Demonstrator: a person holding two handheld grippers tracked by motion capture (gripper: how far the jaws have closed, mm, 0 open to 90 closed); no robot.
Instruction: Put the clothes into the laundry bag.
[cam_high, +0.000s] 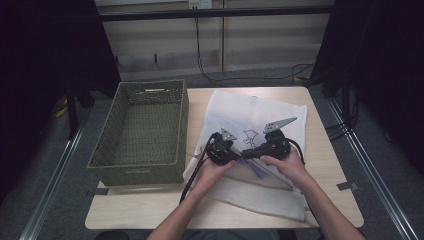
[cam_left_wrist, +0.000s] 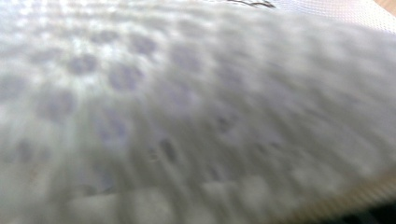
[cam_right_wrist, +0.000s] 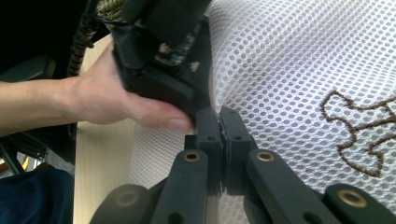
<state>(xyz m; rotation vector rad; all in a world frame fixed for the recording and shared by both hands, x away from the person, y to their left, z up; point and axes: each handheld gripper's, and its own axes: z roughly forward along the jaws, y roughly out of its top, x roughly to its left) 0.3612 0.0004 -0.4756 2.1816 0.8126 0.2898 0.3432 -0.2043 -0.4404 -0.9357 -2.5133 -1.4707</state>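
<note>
A white mesh bag (cam_high: 260, 110) with a brown embroidered figure (cam_high: 250, 136) lies flat across the right half of the wooden table (cam_high: 150, 205). Both hands meet over its middle, gripper tips nearly touching. My right gripper (cam_right_wrist: 219, 135) is shut, its pads pinching a raised fold of the mesh (cam_right_wrist: 289, 70) just left of the embroidery (cam_right_wrist: 359, 126). My left gripper (cam_high: 235, 156) faces it from the left, its black body (cam_right_wrist: 163, 46) pressed against the same fold. The left gripper view is a blur of mesh (cam_left_wrist: 187, 116) right at the lens, hiding its jaws.
An empty green woven basket (cam_high: 145, 95) stands on the left half of the table, close to the bag's left edge. A strip of bare tabletop runs along the near edge. Cables trail from both grippers toward the person.
</note>
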